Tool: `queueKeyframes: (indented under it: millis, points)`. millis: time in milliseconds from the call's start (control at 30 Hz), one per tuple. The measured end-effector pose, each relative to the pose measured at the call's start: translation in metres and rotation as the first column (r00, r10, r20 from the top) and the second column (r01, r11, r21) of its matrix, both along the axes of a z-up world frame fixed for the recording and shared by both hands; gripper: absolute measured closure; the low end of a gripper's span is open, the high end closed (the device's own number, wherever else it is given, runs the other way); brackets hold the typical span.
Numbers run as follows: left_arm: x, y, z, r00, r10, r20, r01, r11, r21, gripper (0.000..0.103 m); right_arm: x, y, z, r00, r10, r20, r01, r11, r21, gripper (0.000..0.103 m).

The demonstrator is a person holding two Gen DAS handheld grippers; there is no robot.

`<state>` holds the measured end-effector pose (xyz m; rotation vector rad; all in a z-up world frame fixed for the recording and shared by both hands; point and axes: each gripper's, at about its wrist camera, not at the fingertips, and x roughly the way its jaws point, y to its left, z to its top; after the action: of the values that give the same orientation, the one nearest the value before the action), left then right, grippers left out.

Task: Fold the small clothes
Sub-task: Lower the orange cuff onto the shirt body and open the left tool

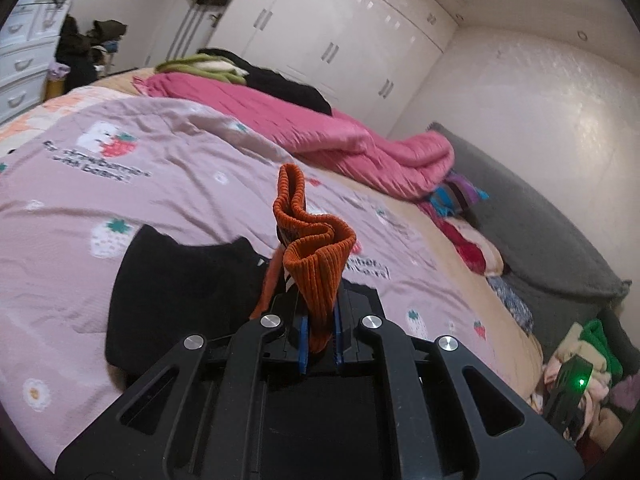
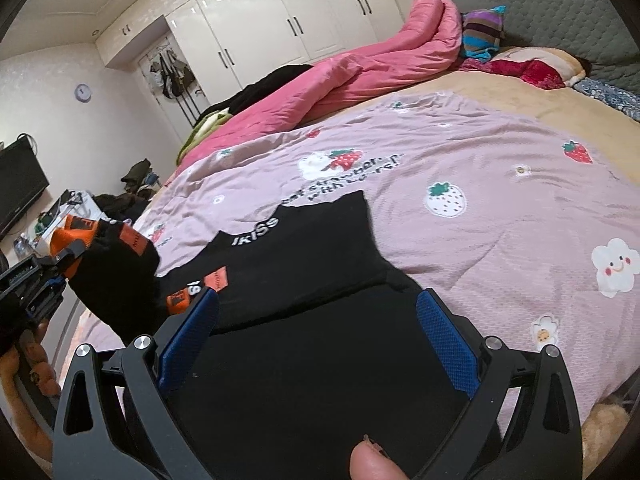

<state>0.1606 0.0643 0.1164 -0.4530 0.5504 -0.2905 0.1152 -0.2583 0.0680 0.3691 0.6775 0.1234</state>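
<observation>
Orange cuff (image 1: 316, 264) between left tool (image 1: 320, 344) pads

One black garment (image 2: 304, 280) with orange cuffs is counted on the strawberry-print sheet (image 2: 500, 248). Two grippers are counted: the left gripper (image 1: 320, 340), clamped on one orange cuff (image 1: 316, 256) at the garment's edge, and the right gripper (image 2: 320, 340), spread wide above the garment. Beyond the sheet, one pink quilt (image 2: 360, 76) is counted, and beyond the quilt one white wardrobe (image 2: 280, 20). At the sheet's head end, one striped cloth (image 2: 482, 32) is counted.
</observation>
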Motion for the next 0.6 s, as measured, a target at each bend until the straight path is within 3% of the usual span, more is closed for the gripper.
queueKeyframes:
  millis: [600]
  points:
    - [0.04, -0.063, -0.058, 0.977, -0.147, -0.155, 0.155, 0.987, 0.043, 0.101, -0.001, -0.052, -0.016, 0.993, -0.11, -0.046, 0.111, 0.994, 0.021, 0.005]
